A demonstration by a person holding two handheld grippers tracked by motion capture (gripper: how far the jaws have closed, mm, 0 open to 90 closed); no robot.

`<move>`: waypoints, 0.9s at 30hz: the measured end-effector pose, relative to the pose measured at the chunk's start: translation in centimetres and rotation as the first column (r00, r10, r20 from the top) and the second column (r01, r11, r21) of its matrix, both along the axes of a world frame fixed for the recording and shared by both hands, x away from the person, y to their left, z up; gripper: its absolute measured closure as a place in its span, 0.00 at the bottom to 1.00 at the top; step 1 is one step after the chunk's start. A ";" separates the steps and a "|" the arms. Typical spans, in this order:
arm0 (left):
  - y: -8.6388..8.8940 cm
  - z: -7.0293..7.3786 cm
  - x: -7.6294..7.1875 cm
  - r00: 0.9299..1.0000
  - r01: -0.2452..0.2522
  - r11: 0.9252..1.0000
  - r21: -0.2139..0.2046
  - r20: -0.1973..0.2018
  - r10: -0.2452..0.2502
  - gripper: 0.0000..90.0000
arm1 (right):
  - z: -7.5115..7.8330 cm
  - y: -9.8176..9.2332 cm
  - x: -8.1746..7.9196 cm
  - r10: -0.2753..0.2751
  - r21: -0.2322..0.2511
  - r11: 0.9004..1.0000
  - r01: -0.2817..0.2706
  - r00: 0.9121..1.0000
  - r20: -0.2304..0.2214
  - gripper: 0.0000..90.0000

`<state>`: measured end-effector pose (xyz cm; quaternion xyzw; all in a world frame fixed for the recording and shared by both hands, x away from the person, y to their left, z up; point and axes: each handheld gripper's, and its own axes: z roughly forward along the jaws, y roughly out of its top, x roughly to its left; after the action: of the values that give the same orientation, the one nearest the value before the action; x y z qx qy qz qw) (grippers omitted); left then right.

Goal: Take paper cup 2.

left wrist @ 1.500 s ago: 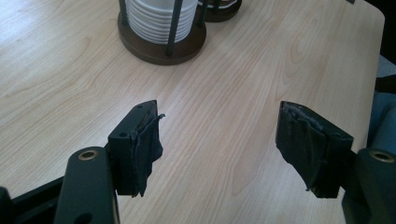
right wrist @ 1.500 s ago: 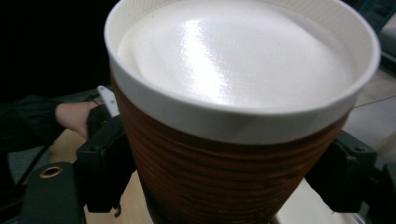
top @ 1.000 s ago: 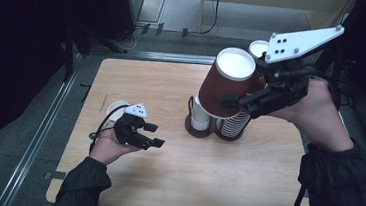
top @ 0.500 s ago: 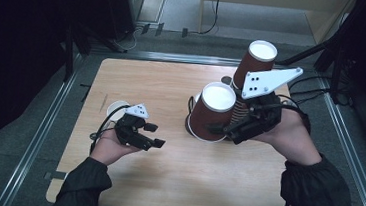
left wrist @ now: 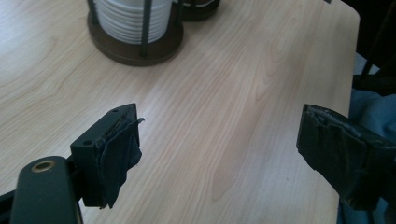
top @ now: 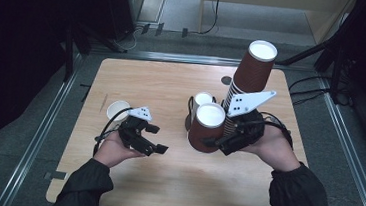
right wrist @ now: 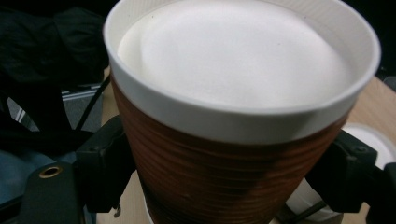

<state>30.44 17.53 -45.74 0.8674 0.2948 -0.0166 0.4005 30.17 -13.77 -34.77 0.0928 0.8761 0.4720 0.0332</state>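
Cup (top: 208,128) clenched in right fingers (top: 216,144), upright, just beside cup rack (top: 189,119); left fingers (top: 158,149) released, apart, farther off, nothing between.

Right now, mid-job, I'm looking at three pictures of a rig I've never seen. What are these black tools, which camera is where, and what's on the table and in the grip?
No robot arm here: a person holds a hand tool with two fingers in each hand.

The high view looks down on the wooden table. The other two cameras ride on the tools and look along their fingers.

The right gripper clamps a brown ribbed paper cup, white inside. Behind it stand a tall stack of brown cups and a holder of white cups.

The left gripper holds nothing; its fingers have just been opening. A small white cup sits behind it.
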 end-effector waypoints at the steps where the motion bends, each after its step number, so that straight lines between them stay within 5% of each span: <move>1: -0.1 0.0 0.0 1.000 0.005 1.000 0.002 0.000 -0.005 0.14 | -0.4 0.0 0.1 -0.005 -0.003 1.000 0.005 1.000 -0.007 0.20; 11: -0.6 -0.2 -0.3 1.000 0.020 0.999 -0.026 -0.010 -0.020 0.14 | -4.2 0.6 0.8 -0.031 -0.034 0.999 0.030 0.998 -0.048 0.20; 14: -0.8 -0.6 -0.1 0.999 0.013 1.000 -0.015 -0.046 -0.014 0.14 | -5.1 0.8 1.0 -0.033 -0.032 0.999 0.032 0.998 -0.055 0.20; 20: -1.1 -0.7 -0.3 1.000 0.024 0.999 -0.023 -0.001 -0.024 0.14 | -6.6 1.0 1.2 -0.037 -0.038 0.999 0.034 0.997 -0.074 0.20; 27: -2.1 -1.2 -0.3 0.999 0.051 0.999 0.004 -0.016 -0.051 0.13 | -8.3 1.2 1.5 -0.022 -0.001 1.000 0.022 0.996 -0.084 0.20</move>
<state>30.15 15.39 -46.94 0.8753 0.2757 -0.0332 0.3958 31.67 -12.61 -43.11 0.1224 0.8756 0.4673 0.0016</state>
